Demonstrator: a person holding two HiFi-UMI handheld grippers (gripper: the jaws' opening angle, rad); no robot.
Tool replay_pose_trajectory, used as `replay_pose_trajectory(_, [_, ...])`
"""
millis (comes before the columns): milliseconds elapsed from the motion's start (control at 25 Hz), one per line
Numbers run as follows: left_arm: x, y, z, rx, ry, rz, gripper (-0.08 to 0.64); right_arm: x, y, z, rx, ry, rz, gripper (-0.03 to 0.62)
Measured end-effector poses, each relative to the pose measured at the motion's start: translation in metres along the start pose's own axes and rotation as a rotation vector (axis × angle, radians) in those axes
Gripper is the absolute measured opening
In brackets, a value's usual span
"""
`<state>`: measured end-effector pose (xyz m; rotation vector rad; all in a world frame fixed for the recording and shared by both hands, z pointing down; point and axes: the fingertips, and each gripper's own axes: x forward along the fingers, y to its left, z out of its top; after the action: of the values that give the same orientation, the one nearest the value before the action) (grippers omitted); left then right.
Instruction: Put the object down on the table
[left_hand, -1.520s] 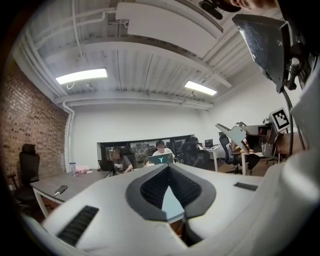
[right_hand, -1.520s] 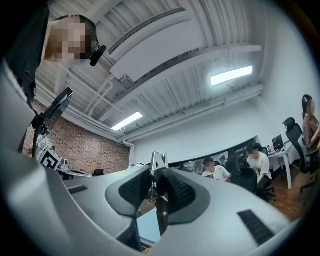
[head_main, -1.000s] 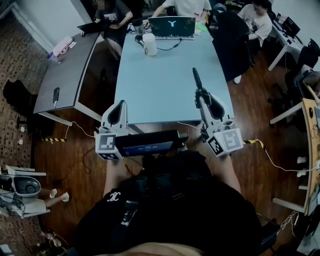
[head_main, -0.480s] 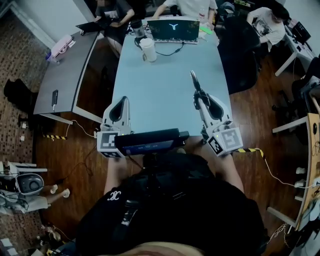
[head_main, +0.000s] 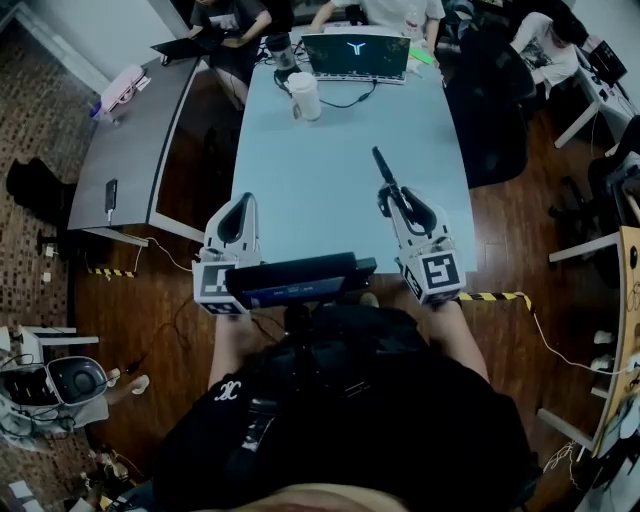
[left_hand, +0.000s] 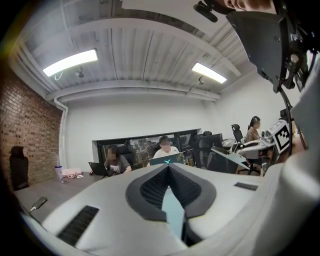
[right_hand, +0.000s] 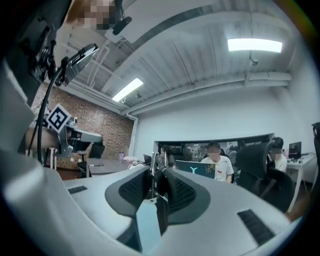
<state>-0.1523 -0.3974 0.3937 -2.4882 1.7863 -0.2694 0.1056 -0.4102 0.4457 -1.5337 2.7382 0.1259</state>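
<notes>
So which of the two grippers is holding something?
The right gripper: its jaws grip a slim dark object that sticks out beyond the tips. The left gripper has its jaws together, with nothing between them.

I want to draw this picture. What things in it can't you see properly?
- Dark slim object held by the right gripper: too small in the head view, edge-on between the pads in the right gripper view.
- Laptop: screen faces away, head view.
- White cup: contents too small, head view.
</notes>
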Motion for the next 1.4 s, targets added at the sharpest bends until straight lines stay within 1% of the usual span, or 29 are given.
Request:
replay_pose_trajectory(80, [0.001, 0.010, -0.003, 0.001, 0.004, 0.002, 0.005, 0.013, 0.006, -0.024, -0.045, 0.065, -0.006, 0.095])
replay_pose_trajectory(200, [0.003, 0.022, -0.009, 0.001, 0.012, 0.004, 0.005, 0.032, 0.018, -0.063, -0.060, 0.193, 0.009, 0.095])
replay_pose_trajectory(320, [0.002, 0.031, -0.013, -0.002, 0.019, 0.008, 0.005, 0.050, 0.029, -0.104, -0.091, 0.288, 0.039, 0.095])
replay_pose_trajectory(440, [0.002, 0.039, -0.016, 0.006, 0.026, 0.017, 0.005, 0.060, 0.041, -0.151, -0.174, 0.403, 0.089, 0.095])
replay_pose_trajectory(520, [0.002, 0.044, -0.020, 0.014, 0.040, 0.021, 0.005, 0.062, 0.050, -0.182, -0.246, 0.479, 0.138, 0.095])
replay_pose_trajectory(640, [0.004, 0.045, -0.023, 0.016, 0.047, 0.018, 0.005, 0.061, 0.063, -0.223, -0.320, 0.568, 0.214, 0.095])
replay_pose_trajectory(760, [0.006, 0.043, -0.023, 0.013, 0.045, 0.011, 0.005, 0.059, 0.074, -0.251, -0.357, 0.622, 0.255, 0.095])
replay_pose_trajectory(880, [0.008, 0.040, -0.022, 0.008, 0.041, 0.003, 0.005, 0.057, 0.085, -0.275, -0.381, 0.665, 0.277, 0.097])
replay_pose_trajectory(1200, [0.014, 0.035, -0.021, 0.000, 0.036, -0.014, 0.005, 0.040, 0.098, -0.326, -0.479, 0.778, 0.345, 0.095])
replay_pose_trajectory(1280, [0.016, 0.034, -0.021, -0.002, 0.036, -0.017, 0.005, 0.037, 0.100, -0.330, -0.471, 0.788, 0.366, 0.103])
replay_pose_trajectory(1320, [0.016, 0.034, -0.021, -0.003, 0.036, -0.019, 0.005, 0.036, 0.102, -0.330, -0.448, 0.790, 0.387, 0.106])
replay_pose_trajectory(1400, [0.017, 0.033, -0.022, -0.004, 0.035, -0.023, 0.005, 0.034, 0.110, -0.330, -0.382, 0.790, 0.436, 0.195])
